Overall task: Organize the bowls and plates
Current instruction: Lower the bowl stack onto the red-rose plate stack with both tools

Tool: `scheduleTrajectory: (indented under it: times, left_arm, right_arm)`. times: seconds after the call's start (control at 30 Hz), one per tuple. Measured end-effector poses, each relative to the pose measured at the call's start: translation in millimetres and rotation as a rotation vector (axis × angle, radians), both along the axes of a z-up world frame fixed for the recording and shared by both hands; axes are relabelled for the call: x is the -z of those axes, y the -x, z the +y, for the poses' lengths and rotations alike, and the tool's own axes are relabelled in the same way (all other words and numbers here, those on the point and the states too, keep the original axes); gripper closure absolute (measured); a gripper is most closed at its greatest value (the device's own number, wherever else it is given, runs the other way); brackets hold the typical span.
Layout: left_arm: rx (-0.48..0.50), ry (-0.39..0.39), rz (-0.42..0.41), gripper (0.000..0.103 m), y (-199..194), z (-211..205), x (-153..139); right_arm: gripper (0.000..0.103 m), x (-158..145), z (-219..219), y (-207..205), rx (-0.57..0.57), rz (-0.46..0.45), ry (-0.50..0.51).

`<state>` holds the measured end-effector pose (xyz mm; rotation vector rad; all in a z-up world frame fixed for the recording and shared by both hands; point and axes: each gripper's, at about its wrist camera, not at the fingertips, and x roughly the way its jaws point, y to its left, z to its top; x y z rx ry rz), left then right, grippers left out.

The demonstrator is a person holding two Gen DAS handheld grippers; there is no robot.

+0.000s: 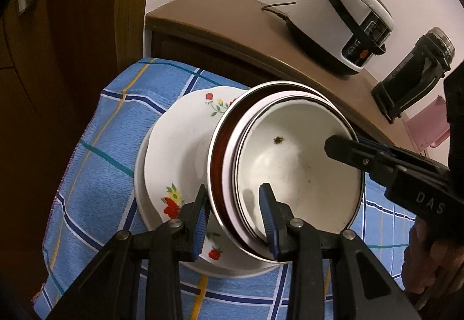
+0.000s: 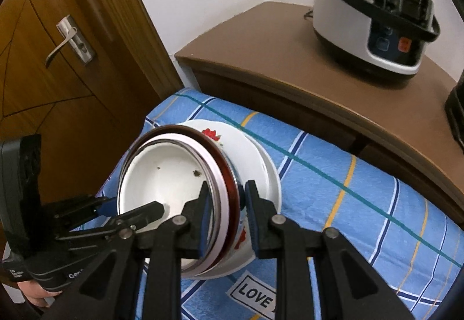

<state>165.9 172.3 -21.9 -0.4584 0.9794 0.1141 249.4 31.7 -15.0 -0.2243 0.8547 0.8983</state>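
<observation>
A stack of nested bowls (image 1: pixel 295 163) with steel rims, white inside, is tilted over a stack of white flowered plates (image 1: pixel 179 146) on a blue checked cloth. My left gripper (image 1: pixel 236 212) straddles the near rims of the bowl stack, jaws closed onto them. My right gripper (image 2: pixel 227 204) straddles the bowls' (image 2: pixel 162 175) opposite rim, jaws on either side of it; it shows in the left wrist view (image 1: pixel 362 154) reaching into the bowl. The plates (image 2: pixel 255 157) lie under the bowls in the right wrist view too.
A brown cabinet (image 1: pixel 232 24) stands behind the clothed table (image 1: pixel 95 175), carrying a white rice cooker (image 1: pixel 342 18) and a black flashlight (image 1: pixel 414 73). A pink object (image 1: pixel 429 125) sits at the right. A wooden door (image 2: pixel 58 59) is at the left.
</observation>
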Motion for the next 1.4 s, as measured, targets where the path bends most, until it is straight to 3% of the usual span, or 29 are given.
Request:
scheduleTrajectory:
  times: [0.27, 0.4, 0.6, 0.8, 1.0, 1.2, 1.4]
  left_arm:
    - [0.008, 0.026, 0.007, 0.062, -6, 7, -1]
    - [0.028, 0.067, 0.013, 0.058, -11, 11, -2]
    - [0.038, 0.109, 0.017, 0.053, -20, 17, -3]
    - [0.038, 0.059, -0.018, 0.053, -15, 9, -5]
    - [0.016, 0.07, -0.055, 0.053, -11, 13, -2]
    - [-0.008, 0.058, -0.058, 0.051, -9, 17, 2]
    - [-0.007, 0.029, -0.073, 0.051, -9, 15, -1]
  right_arm:
    - [0.079, 2, 10, -18, -0.015, 0.022, 0.032]
    - [0.077, 11, 15, -41, -0.028, 0.116, 0.042]
    - [0.078, 21, 26, -55, -0.033, 0.166, 0.058]
    - [0.079, 25, 25, -51, -0.037, 0.155, 0.059]
    - [0.08, 25, 22, -43, -0.03, 0.129, 0.034]
    - [0.077, 26, 26, -27, -0.042, 0.043, 0.051]
    - [0.076, 26, 26, -24, -0.044, 0.013, 0.06]
